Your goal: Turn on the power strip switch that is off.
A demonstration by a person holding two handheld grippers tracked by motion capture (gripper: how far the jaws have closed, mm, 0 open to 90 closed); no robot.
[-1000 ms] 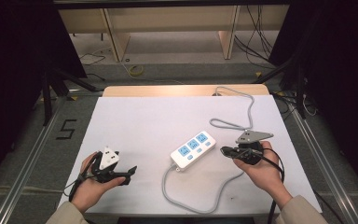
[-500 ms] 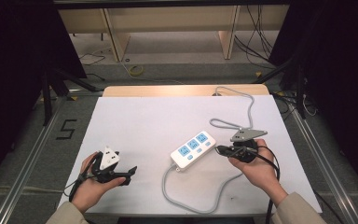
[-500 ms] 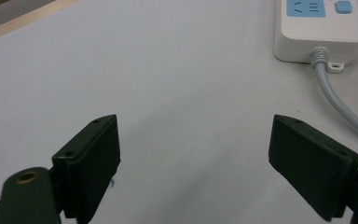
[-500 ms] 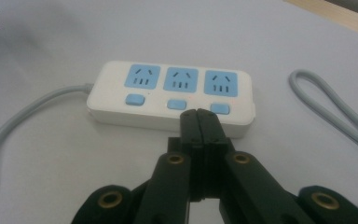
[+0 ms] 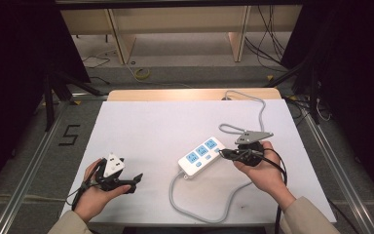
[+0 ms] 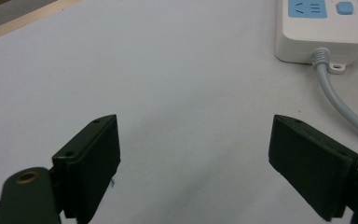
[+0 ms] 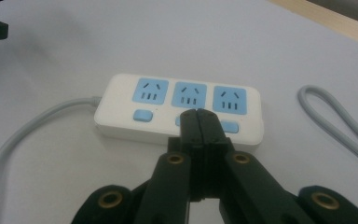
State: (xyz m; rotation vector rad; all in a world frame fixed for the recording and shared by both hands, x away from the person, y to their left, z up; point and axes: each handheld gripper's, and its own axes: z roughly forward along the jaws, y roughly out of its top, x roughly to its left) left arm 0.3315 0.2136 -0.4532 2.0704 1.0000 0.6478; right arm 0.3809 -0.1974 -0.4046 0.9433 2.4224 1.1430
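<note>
1. White table fills mid-frame in the high view, dark floor around it.
2. Power strip lies right of centre, its cord looping toward the bottom.
3. Right gripper, jaws pressed together and empty, tips at the strip's right end.
4. Left gripper, lower left, jaws wide apart, empty.

A white-topped table carries a white power strip and its looping grey cable.

grippers: black jaws, brass-ringed pivots | top plates: grey, three-cornered | cables: black | sleeves: beige
</note>
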